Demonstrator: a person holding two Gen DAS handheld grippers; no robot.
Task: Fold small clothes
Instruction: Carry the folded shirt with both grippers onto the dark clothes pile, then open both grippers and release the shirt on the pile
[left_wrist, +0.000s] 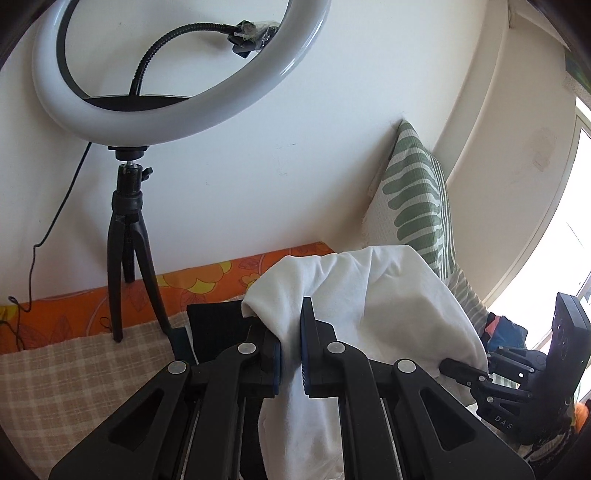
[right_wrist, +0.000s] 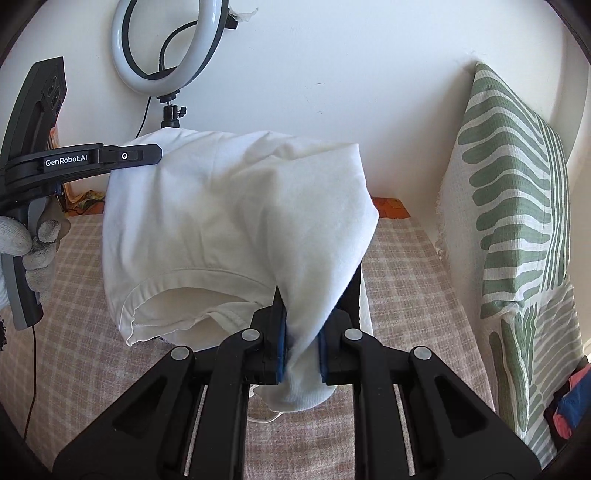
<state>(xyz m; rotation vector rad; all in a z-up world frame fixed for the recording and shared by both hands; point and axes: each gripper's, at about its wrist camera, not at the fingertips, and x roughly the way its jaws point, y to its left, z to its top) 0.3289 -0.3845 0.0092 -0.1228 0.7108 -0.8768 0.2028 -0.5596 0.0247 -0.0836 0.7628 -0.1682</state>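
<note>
A white small garment (right_wrist: 229, 221) hangs in the air between both grippers above a checked beige cloth surface (right_wrist: 406, 266). My right gripper (right_wrist: 301, 332) is shut on one edge of the garment, whose hem opening faces the camera. My left gripper (left_wrist: 290, 332) is shut on the other edge of the same white garment (left_wrist: 369, 295). The left gripper also shows in the right wrist view (right_wrist: 147, 155) at the garment's upper left, held by a gloved hand. The right gripper shows in the left wrist view (left_wrist: 461, 373) at the garment's right edge.
A ring light on a black tripod (left_wrist: 125, 258) stands against the white wall at the left. A green-and-white patterned cushion (right_wrist: 517, 221) leans at the right. A dark folded item (left_wrist: 218, 328) lies on the checked cloth. An orange floral fabric (left_wrist: 74, 317) runs along the wall.
</note>
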